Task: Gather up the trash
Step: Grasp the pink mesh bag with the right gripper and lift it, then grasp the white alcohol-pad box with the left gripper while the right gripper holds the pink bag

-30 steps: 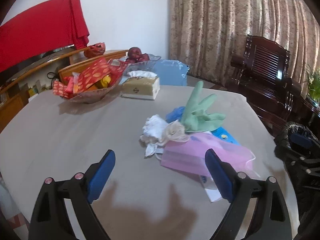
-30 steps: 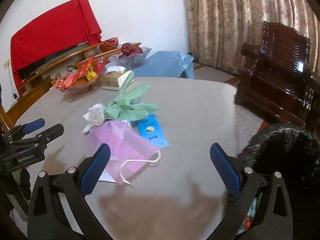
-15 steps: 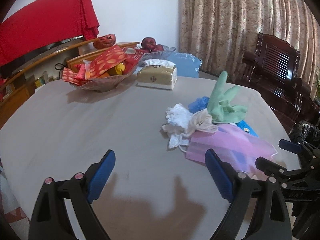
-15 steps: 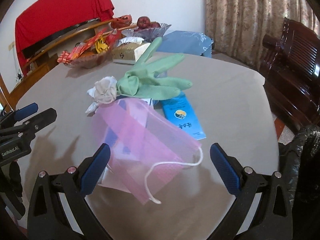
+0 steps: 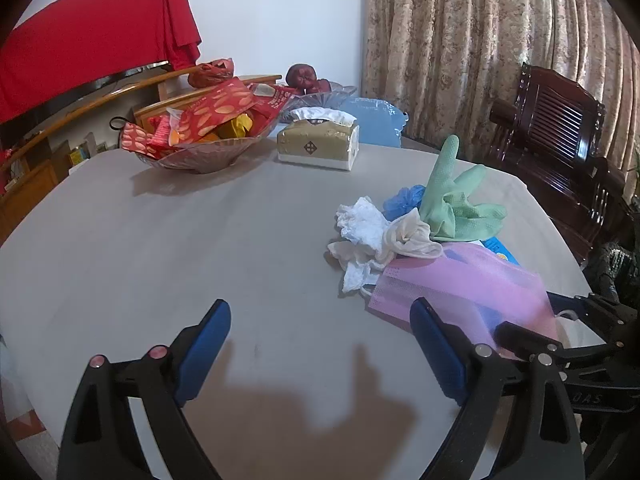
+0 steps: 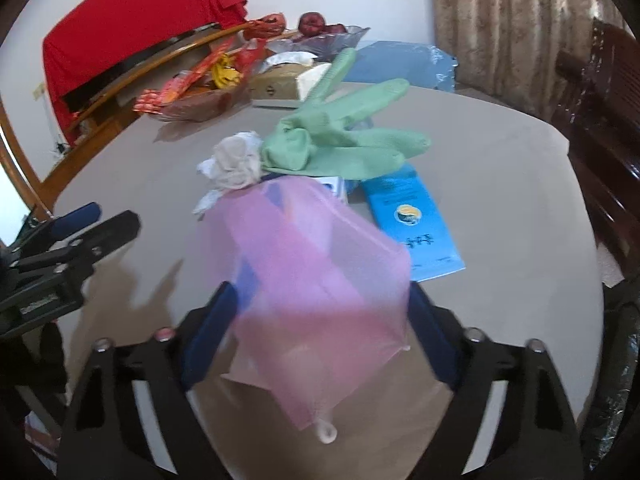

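Left hand-held gripper: hanging low in the left wrist view with jaws spread wide, nothing lying between them, only bare grey surface beneath.
Snack bowl: sitting upper left of centre, holding red packets.
Tissue box: resting just right of the bowl.
Trash pile: lying right of centre; crumpled white tissue is touching a green rubber glove, with a blue wad showing behind.
Pink face mask: lying at the near edge of the pile, partly covering a blue leaflet.
Right hand-held gripper: its jaws have just been closing, now standing on either side of the mask in the lower centre of the right wrist view; the picture is blurring there, so whether the pads are pressing the mask cannot be told.
Armchair: standing at far right, before the curtain.
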`<state>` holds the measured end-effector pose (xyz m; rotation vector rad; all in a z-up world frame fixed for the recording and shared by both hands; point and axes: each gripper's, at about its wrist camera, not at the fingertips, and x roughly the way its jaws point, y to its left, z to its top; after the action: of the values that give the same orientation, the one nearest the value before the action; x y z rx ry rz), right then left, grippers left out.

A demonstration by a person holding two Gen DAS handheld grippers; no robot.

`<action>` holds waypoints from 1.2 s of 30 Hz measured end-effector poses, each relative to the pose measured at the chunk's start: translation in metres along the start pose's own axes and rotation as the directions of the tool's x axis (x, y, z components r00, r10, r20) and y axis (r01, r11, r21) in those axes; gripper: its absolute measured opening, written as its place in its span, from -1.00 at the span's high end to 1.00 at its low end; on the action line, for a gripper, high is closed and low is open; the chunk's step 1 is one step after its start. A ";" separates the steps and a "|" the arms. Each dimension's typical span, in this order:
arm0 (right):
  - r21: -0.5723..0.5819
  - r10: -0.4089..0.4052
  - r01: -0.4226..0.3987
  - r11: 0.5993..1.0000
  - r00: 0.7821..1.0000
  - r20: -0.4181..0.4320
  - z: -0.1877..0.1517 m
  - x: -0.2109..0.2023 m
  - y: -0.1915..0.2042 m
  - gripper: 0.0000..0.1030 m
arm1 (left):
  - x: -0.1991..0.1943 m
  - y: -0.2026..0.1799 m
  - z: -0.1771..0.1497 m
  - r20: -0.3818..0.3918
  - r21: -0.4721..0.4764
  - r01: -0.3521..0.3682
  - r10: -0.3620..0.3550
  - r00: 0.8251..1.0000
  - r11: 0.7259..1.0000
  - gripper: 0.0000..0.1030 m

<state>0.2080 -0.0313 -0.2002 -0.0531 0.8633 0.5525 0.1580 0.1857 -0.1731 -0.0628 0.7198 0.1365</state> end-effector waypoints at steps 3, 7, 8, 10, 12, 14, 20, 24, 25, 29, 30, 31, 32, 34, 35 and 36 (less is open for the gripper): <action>-0.037 0.026 -0.026 0.999 1.000 0.008 0.002 -0.005 0.006 0.30 | -0.001 0.000 -0.001 -0.001 -0.004 0.000 0.000 1.000 1.000 -0.73; -0.059 0.014 -0.012 0.998 0.999 0.030 0.003 -0.015 0.006 0.66 | -0.004 -0.003 -0.001 0.002 -0.004 0.003 -0.003 1.000 1.000 -0.73; -0.055 0.017 -0.015 0.998 0.999 0.033 0.003 -0.017 0.004 0.79 | -0.004 -0.003 -0.001 0.003 -0.003 0.005 -0.005 1.000 1.000 -0.73; -0.049 0.020 -0.018 0.999 0.999 0.042 0.005 -0.020 0.001 0.82 | -0.005 -0.005 -0.001 0.005 0.001 0.009 -0.009 1.000 1.000 -0.73; -0.045 0.017 -0.014 0.999 0.998 0.060 0.004 -0.028 -0.003 0.83 | -0.007 -0.010 -0.001 0.007 0.006 0.014 -0.014 1.000 1.000 -0.74; -0.031 0.022 -0.019 0.999 0.997 0.071 0.005 -0.035 -0.006 0.83 | -0.008 -0.014 0.000 0.011 0.011 0.019 -0.019 1.000 1.000 -0.74; -0.002 -0.021 0.021 1.000 0.994 0.110 0.001 -0.062 -0.015 0.83 | -0.012 -0.024 0.001 0.018 0.021 0.040 -0.040 0.999 0.999 -0.73; 0.050 -0.053 0.047 0.998 0.990 0.134 -0.002 -0.077 -0.029 0.83 | -0.014 -0.033 0.000 0.016 0.023 0.062 -0.062 0.998 0.998 -0.73; 0.060 -0.069 0.061 0.996 0.988 0.141 -0.003 -0.082 -0.033 0.83 | -0.014 -0.035 0.001 0.015 0.022 0.066 -0.067 0.998 0.998 -0.73; 0.107 -0.117 0.102 0.989 0.982 0.148 -0.008 -0.093 -0.047 0.83 | -0.015 -0.051 0.000 0.012 0.030 0.097 -0.098 0.995 0.995 -0.74; 0.114 -0.127 0.111 0.987 0.981 0.145 -0.009 -0.093 -0.051 0.83 | -0.015 -0.056 0.000 0.012 0.036 0.104 -0.104 0.994 0.994 -0.74; 0.121 -0.137 0.120 0.985 0.980 0.142 -0.011 -0.094 -0.054 0.83 | -0.015 -0.060 0.001 0.012 0.041 0.110 -0.111 0.994 0.993 -0.74; 0.131 -0.147 0.129 0.983 0.979 0.139 -0.014 -0.095 -0.057 0.83 | -0.015 -0.065 0.001 0.013 0.046 0.119 -0.120 0.993 0.992 -0.74; 0.148 -0.159 0.139 0.979 0.978 0.133 -0.018 -0.096 -0.064 0.83 | -0.014 -0.075 0.002 0.013 0.056 0.132 -0.133 0.991 0.990 -0.74; 0.158 -0.167 0.145 0.977 0.977 0.131 -0.020 -0.096 -0.067 0.83 | -0.013 -0.080 0.002 0.013 0.060 0.135 -0.136 0.991 0.989 -0.74; 0.164 -0.172 0.150 0.975 0.977 0.128 -0.022 -0.097 -0.069 0.83 | -0.012 -0.084 0.002 0.013 0.063 0.139 -0.140 0.990 0.988 -0.74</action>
<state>0.1755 -0.1383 -0.1557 0.0562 0.7526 0.3320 0.1626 0.1017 -0.1622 -0.0529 0.6996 -0.0192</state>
